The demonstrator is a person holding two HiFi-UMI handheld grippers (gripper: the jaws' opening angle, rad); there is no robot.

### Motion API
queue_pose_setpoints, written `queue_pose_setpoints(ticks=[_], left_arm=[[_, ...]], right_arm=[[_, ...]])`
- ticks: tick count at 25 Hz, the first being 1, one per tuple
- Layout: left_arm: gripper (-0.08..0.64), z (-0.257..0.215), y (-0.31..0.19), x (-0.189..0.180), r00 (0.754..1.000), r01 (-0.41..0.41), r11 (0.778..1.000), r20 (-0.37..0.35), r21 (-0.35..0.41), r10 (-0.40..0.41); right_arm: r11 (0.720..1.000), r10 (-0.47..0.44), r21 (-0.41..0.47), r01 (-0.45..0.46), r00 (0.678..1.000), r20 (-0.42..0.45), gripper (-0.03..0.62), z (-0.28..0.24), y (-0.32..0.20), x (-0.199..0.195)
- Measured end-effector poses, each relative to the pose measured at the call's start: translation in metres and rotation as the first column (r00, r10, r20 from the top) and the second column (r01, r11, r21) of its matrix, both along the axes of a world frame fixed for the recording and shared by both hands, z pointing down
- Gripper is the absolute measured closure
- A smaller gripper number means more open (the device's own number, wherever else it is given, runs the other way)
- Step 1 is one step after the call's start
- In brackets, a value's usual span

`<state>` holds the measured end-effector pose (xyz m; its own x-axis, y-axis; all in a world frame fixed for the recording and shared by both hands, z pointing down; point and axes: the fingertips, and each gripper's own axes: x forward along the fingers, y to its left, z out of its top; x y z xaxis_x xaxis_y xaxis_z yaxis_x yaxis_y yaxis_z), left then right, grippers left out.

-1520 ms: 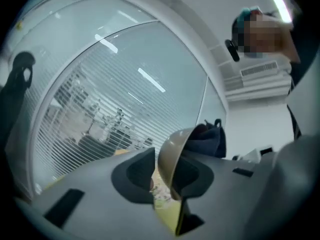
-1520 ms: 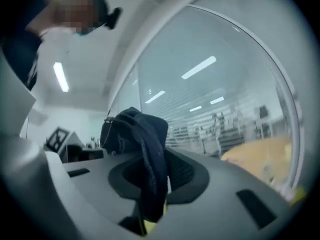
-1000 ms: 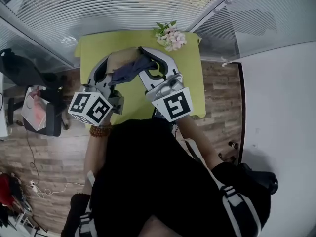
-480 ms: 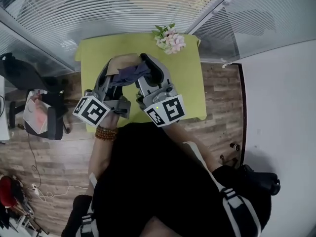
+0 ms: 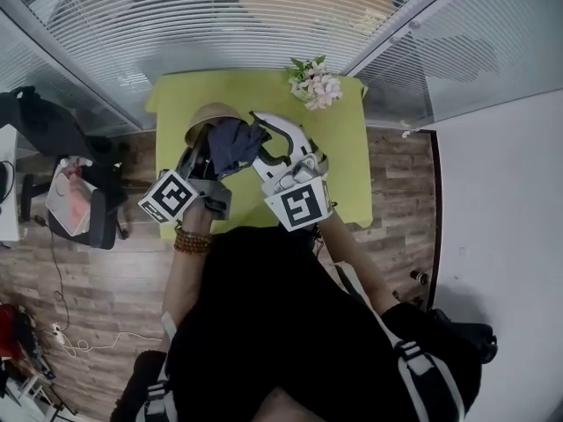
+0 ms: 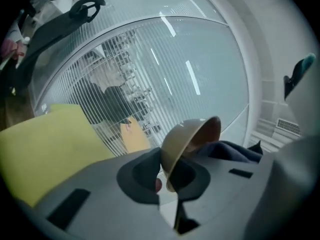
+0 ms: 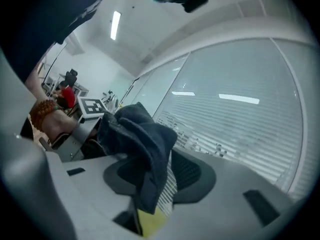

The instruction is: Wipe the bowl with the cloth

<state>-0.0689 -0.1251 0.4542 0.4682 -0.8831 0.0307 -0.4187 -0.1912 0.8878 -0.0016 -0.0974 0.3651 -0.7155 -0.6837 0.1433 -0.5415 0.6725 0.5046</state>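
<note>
A tan bowl (image 5: 214, 113) is tipped on its side above the green table (image 5: 343, 148), outside facing up. My left gripper (image 5: 201, 137) has just been closing and is shut on the bowl's rim (image 6: 170, 170). A dark blue cloth (image 5: 232, 144) bunches at the bowl's mouth, and in the left gripper view the cloth (image 6: 231, 151) lies to the right of the bowl (image 6: 189, 138). My right gripper (image 7: 160, 176) has just been opening. The cloth (image 7: 142, 144) hangs between its jaws against the left pad, with a gap to the right pad. In the head view the right gripper (image 5: 264, 141) sits right of the cloth.
A bunch of pink and white flowers (image 5: 315, 82) lies at the table's far right corner. Glass walls with blinds (image 5: 220, 16) close the space behind the table. A dark chair with a bag (image 5: 84, 205) stands on the wooden floor to the left.
Both grippers have sunk toward the table with the bowl and the cloth. The left one has rolled, turning the bowl's outside up. The cloth now bunches closer to the bowl.
</note>
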Motion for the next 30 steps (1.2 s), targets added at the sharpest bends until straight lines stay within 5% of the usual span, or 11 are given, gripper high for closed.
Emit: queue_pose_setpoints(ticks=[3,6,12,15,17,19,22,24,26,28,30], left_arm=[[0.538,0.005,-0.002,-0.001,0.999,0.013,1.0,0.031,-0.006,-0.013],[0.538,0.006,-0.002,-0.003,0.99,0.014,1.0,0.139,0.018,-0.016],[0.538,0.021,-0.001,-0.001,0.992,0.002,0.999,0.129,-0.04,0.003],[0.538,0.04,0.001,0.007,0.995,-0.019,0.993,0.095,-0.115,0.03],[0.538,0.057,0.003,0.013,0.998,-0.032,0.982,0.054,-0.187,0.043],[0.538,0.077,0.007,0.02,0.998,-0.056,0.964,-0.012,-0.259,0.055],[0.538,0.1,0.015,0.035,0.988,-0.116,0.936,-0.135,-0.331,0.074],[0.538,0.106,0.019,0.039,0.984,-0.135,0.927,-0.154,-0.35,0.086],[0.537,0.104,0.018,0.039,0.986,-0.136,0.929,-0.142,-0.344,0.092],[0.537,0.098,0.015,0.037,0.99,-0.123,0.939,-0.111,-0.32,0.092],[0.537,0.097,0.014,0.036,0.992,-0.114,0.942,-0.087,-0.315,0.091]], right_arm=[[1.0,-0.007,0.007,0.007,0.998,0.07,0.492,-0.01,0.004,0.003],[0.98,0.023,-0.192,0.052,0.929,0.368,0.5,-0.021,-0.005,0.011],[0.719,0.134,-0.557,0.414,0.705,0.697,0.518,-0.003,-0.024,0.019],[0.649,0.199,-0.617,0.444,0.684,0.702,0.523,0.011,-0.029,0.016],[0.615,0.244,-0.682,0.396,0.727,0.642,0.518,0.035,-0.034,0.011],[0.664,0.256,-0.705,0.25,0.809,0.528,0.464,0.057,-0.038,0.013],[0.82,0.199,-0.572,0.033,0.92,0.337,0.423,0.06,-0.037,0.015],[0.904,0.136,-0.428,-0.017,0.959,0.249,0.423,0.048,-0.031,0.011],[0.927,0.102,-0.376,-0.004,0.965,0.243,0.423,0.041,-0.027,0.007],[0.85,0.176,-0.524,0.048,0.913,0.369,0.444,0.049,-0.033,0.01],[0.663,0.353,-0.733,0.154,0.798,0.487,0.474,0.067,-0.045,0.019]])
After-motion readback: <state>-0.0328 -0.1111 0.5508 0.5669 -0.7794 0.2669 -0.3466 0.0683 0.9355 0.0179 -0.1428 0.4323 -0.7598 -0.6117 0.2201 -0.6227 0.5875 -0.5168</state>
